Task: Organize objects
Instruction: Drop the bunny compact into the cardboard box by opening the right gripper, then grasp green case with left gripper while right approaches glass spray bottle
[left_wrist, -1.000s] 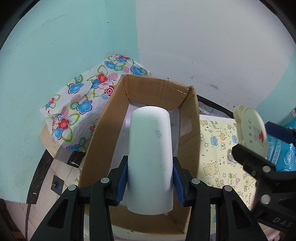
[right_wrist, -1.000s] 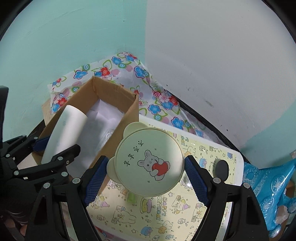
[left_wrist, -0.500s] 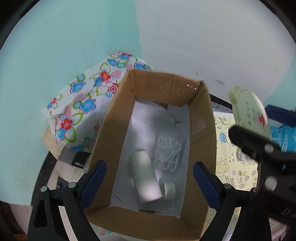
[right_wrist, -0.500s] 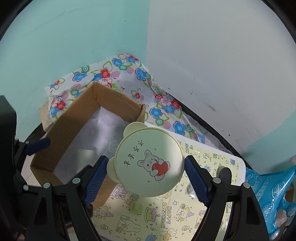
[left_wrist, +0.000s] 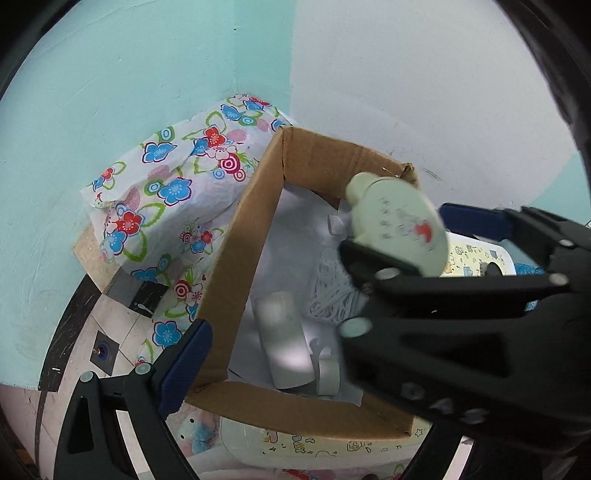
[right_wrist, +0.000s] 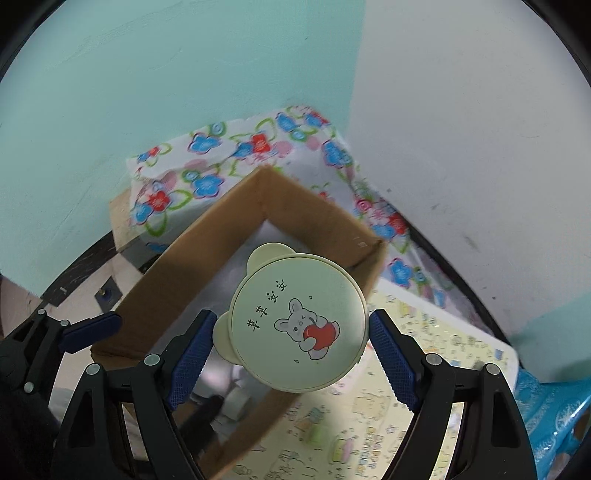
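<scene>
An open cardboard box (left_wrist: 236, 236) (right_wrist: 192, 258) lined with white paper stands in the wall corner. In it lie a white roll (left_wrist: 284, 343), a small tape roll (left_wrist: 327, 374) and a bundle of white clips (left_wrist: 332, 291). My left gripper (left_wrist: 295, 343) stands open above the box's near end with nothing between its fingers; the right gripper's body hides its right finger. My right gripper (right_wrist: 291, 325) (left_wrist: 399, 229) is shut on a round cream case (right_wrist: 299, 325) (left_wrist: 399, 225) with bear ears and a rabbit print. It holds the case over the box's right side.
A floral cloth (left_wrist: 166, 192) (right_wrist: 221, 158) lies behind and left of the box. A yellow cartoon-print tabletop (right_wrist: 424, 369) extends to the right, with a blue plastic object (right_wrist: 554, 406) beyond it. Teal and white walls close in behind. Tiled floor (left_wrist: 92, 332) shows at left.
My left gripper opened and let go of the white roll, which now lies in the box. My right gripper carried the round case leftward, from over the tabletop to over the box.
</scene>
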